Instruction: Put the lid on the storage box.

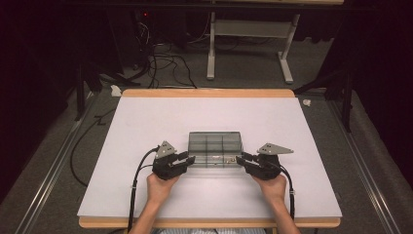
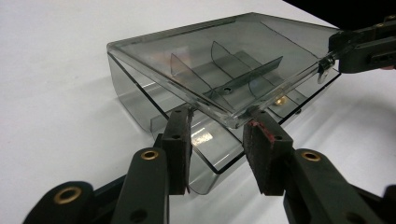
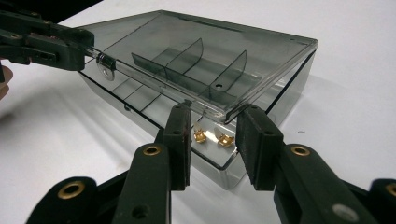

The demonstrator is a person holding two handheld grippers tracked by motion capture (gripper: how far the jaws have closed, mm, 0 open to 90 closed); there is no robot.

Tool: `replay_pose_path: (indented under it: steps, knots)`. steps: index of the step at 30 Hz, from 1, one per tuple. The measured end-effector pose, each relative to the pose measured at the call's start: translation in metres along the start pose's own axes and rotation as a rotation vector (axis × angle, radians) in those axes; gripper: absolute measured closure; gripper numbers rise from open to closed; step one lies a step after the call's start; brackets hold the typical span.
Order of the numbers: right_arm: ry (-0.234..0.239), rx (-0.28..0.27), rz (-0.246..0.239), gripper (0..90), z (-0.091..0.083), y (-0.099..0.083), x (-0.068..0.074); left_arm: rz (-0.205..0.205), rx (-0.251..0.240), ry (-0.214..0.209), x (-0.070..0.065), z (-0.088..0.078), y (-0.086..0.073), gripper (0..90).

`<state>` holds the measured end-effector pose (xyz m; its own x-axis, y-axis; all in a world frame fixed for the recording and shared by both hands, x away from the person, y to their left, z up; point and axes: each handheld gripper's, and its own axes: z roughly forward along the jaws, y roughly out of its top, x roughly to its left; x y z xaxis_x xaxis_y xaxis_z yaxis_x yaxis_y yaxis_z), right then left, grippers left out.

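Landmark: the smoked clear compartment box [image 1: 215, 148], mid-table on the white table [image 1: 146, 122], near the person's edge.

Left of the box: the left gripper [image 1: 184, 159] sits at the box's left front corner. In the left gripper view its fingers [image 2: 180, 140] stand partly open either side of the lid [image 2: 224, 56] front edge; pads look just off it, no clamp visible. Lid is propped up at the front, hinged at the back, so the corner placement reads as steadying or lifting the lid from both ends evenly.

Inside the box: dividers [image 3: 187, 65] hang under the raised lid or stand in the tray; cannot tell which.

Right of the box: the right gripper [image 1: 247, 159] mirrors it at the right front corner. Fingers [image 3: 180, 140] partly open, lid edge between them, not pinched.

View differences: the right gripper view shows two small brass clips [image 3: 212, 137] in the front-right compartment; the left gripper view catches one brass glint [image 2: 280, 100]. The high view gives the symmetry of both hands about the box but hides the lid gap.
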<state>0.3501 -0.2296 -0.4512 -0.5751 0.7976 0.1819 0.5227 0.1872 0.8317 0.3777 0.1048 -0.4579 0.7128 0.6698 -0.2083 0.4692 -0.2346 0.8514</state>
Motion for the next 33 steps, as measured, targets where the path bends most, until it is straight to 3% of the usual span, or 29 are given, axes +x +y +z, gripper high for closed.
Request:
replay_pose_path:
  steps: [17,33]
  knots:
    - [-0.016,-0.004,-0.014,62.5,-0.002,-0.006,0.003,0.003,-0.004,0.016,-0.004,-0.004,-0.006,60.8]
    - [-0.028,0.024,-0.015,60.6,0.0,-0.014,0.003,0.013,0.023,0.038,-0.007,-0.001,-0.014,60.2]
